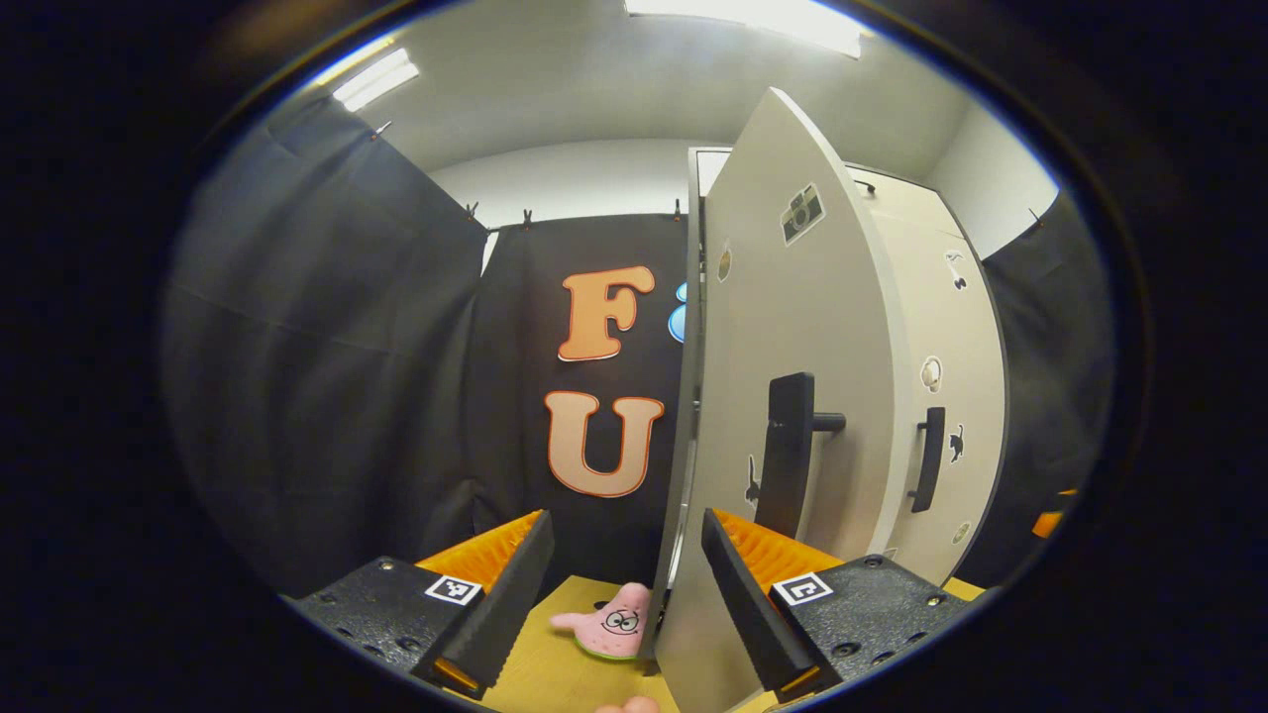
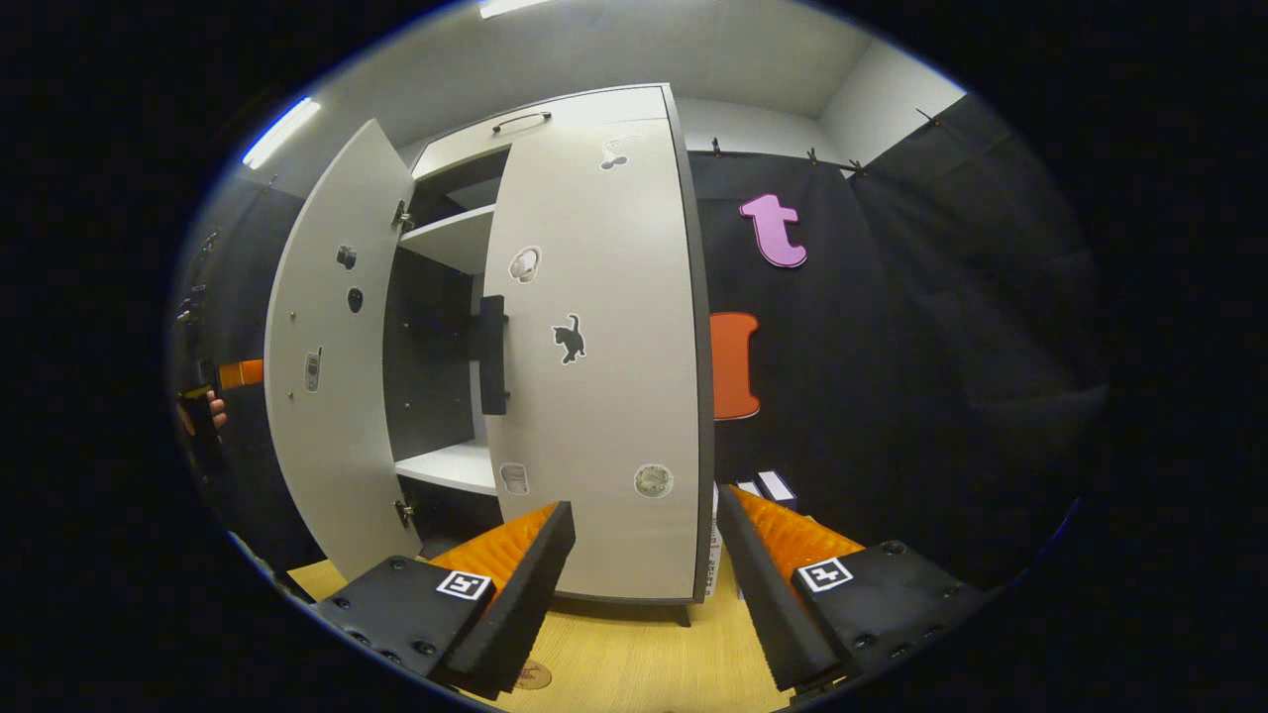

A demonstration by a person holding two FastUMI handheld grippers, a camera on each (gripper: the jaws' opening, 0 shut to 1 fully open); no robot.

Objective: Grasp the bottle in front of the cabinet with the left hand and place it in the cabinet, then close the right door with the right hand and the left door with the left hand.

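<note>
Beside the left door [image 1: 792,396], the left gripper [image 1: 624,584] gapes empty; push flat near its handle [image 1: 788,451] until flush. The right gripper [image 2: 644,574] hangs open.

Left gripper view: low over the light wooden tabletop [image 1: 555,654], close up against the outer face of the open left door [image 1: 792,396], facing along it toward the black cloth wall. Right gripper view: farther back, squarely facing the tall white two-door cabinet [image 2: 594,347]. Shared: both doors, the tabletop.
</note>
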